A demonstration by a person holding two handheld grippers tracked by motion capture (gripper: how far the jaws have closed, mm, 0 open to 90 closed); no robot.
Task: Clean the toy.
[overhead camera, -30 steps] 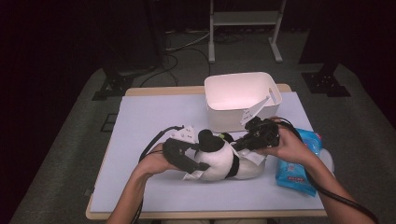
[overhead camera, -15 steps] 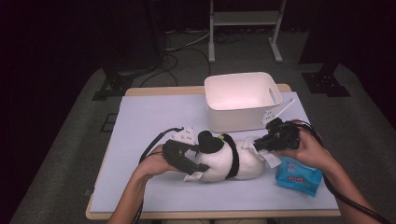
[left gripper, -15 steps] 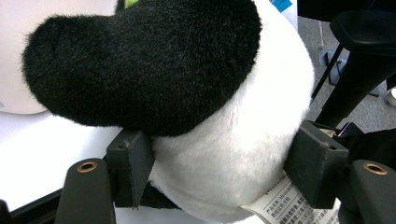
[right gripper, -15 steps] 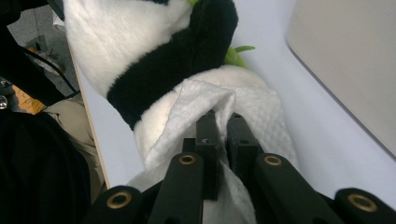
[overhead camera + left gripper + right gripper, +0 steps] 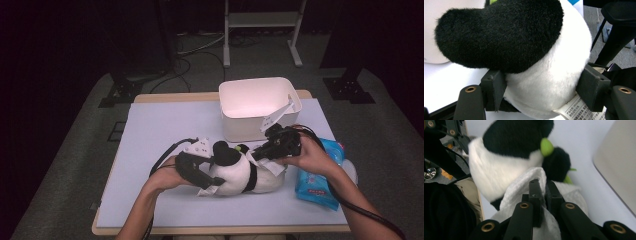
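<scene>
A black-and-white plush panda [image 5: 235,172] lies on its side at the middle of the table. My left gripper [image 5: 200,177] is shut on the panda's left end; in the left gripper view its jaws press both sides of the white body [image 5: 541,70]. My right gripper [image 5: 260,152] comes in from the right and is shut on a folded white cloth [image 5: 524,185]. The cloth rests against the panda [image 5: 506,145] near its green parts. The right hand hides most of the cloth in the high view.
A white open bin [image 5: 250,127] stands just behind the panda, with a white tag [image 5: 277,116] hanging at its right front corner. A blue pack of wipes [image 5: 320,180] lies at the table's right edge. The lilac mat [image 5: 160,125] covers the tabletop.
My right gripper swung out to the right toward the blue pack, then came back left against the panda. The left gripper has kept its hold and place.
</scene>
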